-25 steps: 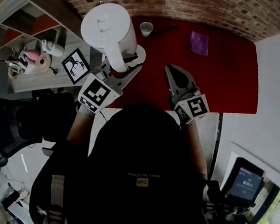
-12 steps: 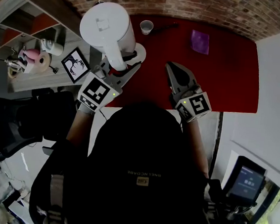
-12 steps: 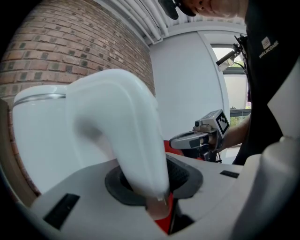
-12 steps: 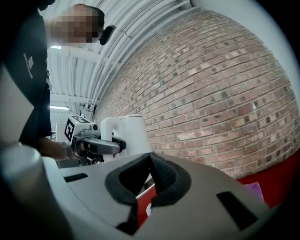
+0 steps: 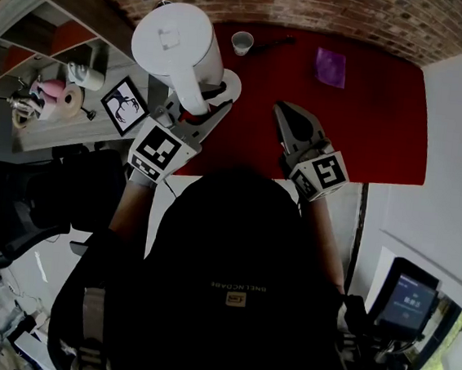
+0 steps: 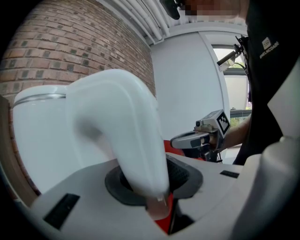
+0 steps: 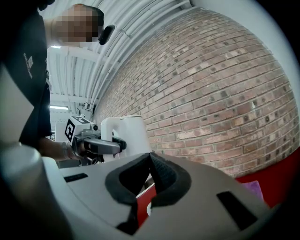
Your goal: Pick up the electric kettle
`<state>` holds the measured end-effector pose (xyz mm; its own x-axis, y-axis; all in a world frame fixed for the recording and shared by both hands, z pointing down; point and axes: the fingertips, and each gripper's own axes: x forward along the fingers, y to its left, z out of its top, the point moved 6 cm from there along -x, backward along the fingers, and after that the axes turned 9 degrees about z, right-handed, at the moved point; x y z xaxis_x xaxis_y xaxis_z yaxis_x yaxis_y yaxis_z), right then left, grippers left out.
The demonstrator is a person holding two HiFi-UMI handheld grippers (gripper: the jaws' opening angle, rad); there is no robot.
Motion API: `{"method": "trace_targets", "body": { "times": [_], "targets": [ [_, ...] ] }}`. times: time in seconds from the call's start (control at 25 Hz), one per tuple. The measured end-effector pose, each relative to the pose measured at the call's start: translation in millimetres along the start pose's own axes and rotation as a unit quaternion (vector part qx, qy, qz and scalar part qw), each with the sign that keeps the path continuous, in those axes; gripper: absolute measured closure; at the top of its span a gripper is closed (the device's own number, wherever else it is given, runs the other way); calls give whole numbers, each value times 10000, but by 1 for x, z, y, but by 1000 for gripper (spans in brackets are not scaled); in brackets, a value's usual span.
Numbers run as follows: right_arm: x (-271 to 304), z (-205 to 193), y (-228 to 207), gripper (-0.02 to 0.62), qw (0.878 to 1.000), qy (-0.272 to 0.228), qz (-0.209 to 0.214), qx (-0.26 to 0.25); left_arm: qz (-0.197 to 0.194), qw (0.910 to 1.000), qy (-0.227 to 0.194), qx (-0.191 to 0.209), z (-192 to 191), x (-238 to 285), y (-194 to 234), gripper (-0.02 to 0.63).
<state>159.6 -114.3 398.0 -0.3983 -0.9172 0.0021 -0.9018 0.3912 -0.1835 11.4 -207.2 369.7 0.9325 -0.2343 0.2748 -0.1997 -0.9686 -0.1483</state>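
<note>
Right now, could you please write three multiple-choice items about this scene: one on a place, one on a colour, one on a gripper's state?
1. Where does the small cup stand?
A) at the table's far edge, near the brick wall
B) on the floor
C) inside a drawer

2. What colour is the table top?
A) blue
B) red
C) green

3. What is the left gripper doing?
A) hanging open with nothing between its jaws
B) lying flat on the table
C) gripping the handle of the electric kettle

Answers:
1 A: the head view shows the cup just below the bricks.
2 B: the bare surface is red.
3 C: the left gripper view shows the white handle clamped between the pads.
</note>
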Motion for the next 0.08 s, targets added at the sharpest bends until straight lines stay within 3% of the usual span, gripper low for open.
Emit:
{"method": "trace_targets", "body": {
  "times": [0.08],
  "targets": [
    [0,0,0,594,10000,0,-11,14,6,10000,7,30,-1,0,2,512]
  ]
}}
